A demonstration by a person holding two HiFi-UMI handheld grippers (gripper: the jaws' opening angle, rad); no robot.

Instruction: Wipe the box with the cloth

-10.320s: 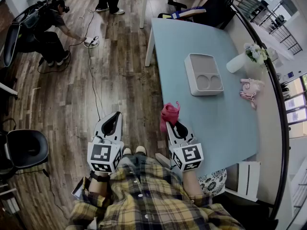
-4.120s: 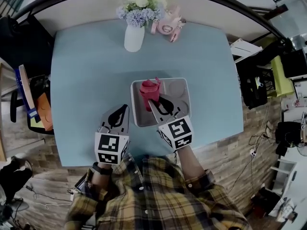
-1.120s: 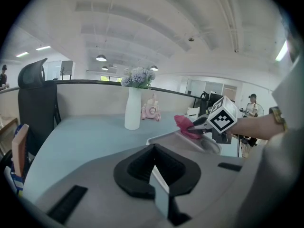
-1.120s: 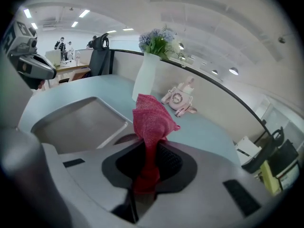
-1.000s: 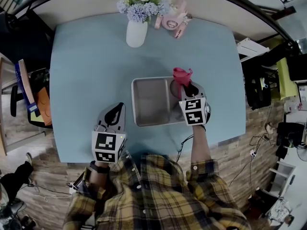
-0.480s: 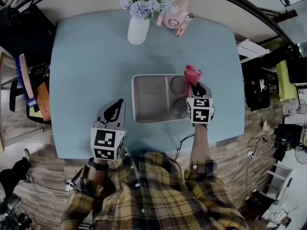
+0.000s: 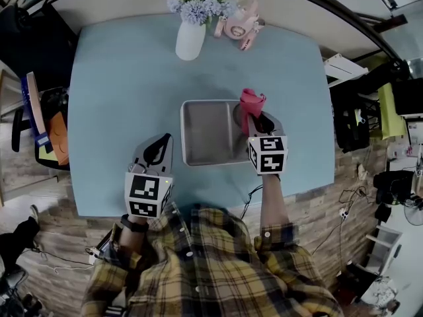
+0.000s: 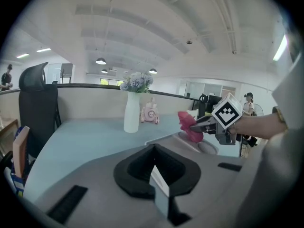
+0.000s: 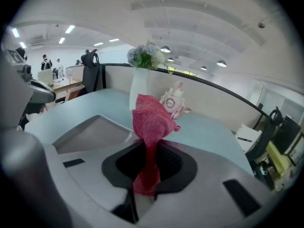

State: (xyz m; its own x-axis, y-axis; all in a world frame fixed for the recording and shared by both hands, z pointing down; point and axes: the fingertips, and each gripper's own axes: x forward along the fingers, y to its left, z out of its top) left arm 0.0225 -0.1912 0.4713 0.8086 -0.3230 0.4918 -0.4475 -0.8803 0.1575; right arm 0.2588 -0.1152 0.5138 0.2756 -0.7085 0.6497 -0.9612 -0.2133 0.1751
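Looking down in the head view, your right gripper (image 7: 254, 119) holds the cloth (image 7: 250, 102) over the right end of the box (image 7: 205, 134); unbraced, the box may slide. Left gripper view: your left gripper (image 8: 154, 172) sits closed, empty. Right gripper view: jaws pinch a thin cloth fold, which may slip.

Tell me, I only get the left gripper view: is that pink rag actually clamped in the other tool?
Observer: Yes; the right gripper view shows the cloth pinched between the shut jaws of the right gripper.
Operator: Over which part?
Observer: The head view puts it over the right end of the box.
Operator: Does my tool touch that?
Observer: No; the left gripper is apart, off its left front corner.
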